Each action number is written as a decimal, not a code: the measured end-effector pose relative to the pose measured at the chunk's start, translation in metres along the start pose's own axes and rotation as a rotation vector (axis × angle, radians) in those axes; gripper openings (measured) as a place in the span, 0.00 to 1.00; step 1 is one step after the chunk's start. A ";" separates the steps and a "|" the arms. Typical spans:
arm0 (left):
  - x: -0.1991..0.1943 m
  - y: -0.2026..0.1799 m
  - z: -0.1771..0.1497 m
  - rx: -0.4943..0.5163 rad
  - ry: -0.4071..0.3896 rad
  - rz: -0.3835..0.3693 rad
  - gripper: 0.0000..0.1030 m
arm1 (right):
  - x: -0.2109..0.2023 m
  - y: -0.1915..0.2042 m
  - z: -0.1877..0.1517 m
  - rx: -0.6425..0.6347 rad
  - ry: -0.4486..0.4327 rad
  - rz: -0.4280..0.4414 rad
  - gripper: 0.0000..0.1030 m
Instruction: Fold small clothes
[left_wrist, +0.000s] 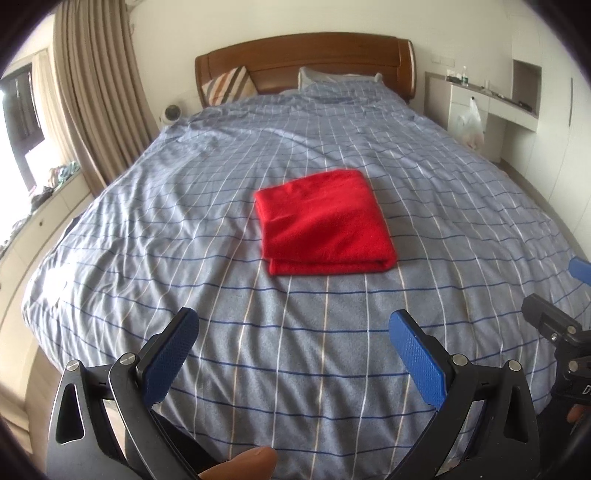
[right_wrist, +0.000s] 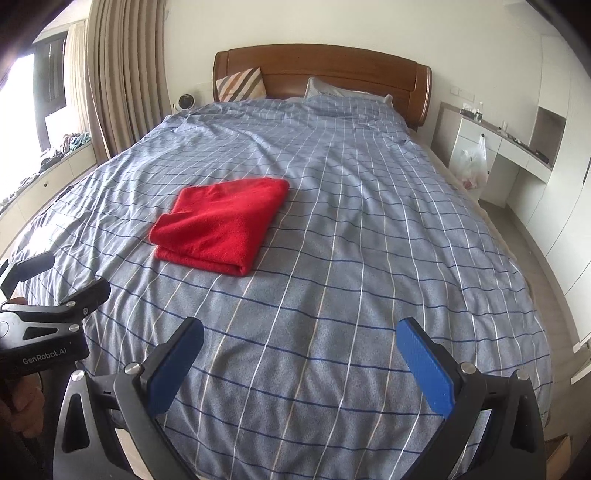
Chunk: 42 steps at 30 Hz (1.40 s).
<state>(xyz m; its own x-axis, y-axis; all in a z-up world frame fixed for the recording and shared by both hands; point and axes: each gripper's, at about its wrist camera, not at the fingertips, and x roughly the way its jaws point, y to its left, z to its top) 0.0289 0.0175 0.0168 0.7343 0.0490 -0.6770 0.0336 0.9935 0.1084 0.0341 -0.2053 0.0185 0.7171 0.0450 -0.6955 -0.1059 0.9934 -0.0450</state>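
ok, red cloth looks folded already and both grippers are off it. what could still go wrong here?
1. The folded red fleece cloth sits on a soft, wrinkled blue checked duvet; pressing nearby could tilt it and loosen the layers.
2. Its stacked edges face the open left gripper and open right gripper; a grab there might catch only the top layer and undo the fold.

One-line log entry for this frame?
red cloth: folded, on bed | left hand-held gripper: open, empty | right hand-held gripper: open, empty
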 end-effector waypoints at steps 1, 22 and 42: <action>-0.004 0.000 -0.001 0.008 -0.014 -0.003 1.00 | -0.003 -0.001 -0.001 0.011 0.004 0.009 0.99; -0.039 -0.011 0.008 -0.041 0.021 0.032 1.00 | -0.049 0.016 0.010 -0.009 -0.036 0.098 0.99; -0.052 0.032 0.008 -0.143 0.014 0.106 1.00 | -0.048 0.043 0.029 -0.084 -0.057 0.098 0.99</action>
<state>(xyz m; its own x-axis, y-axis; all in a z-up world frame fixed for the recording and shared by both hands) -0.0028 0.0458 0.0614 0.7190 0.1549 -0.6775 -0.1409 0.9871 0.0761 0.0149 -0.1615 0.0704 0.7383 0.1494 -0.6577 -0.2326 0.9717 -0.0404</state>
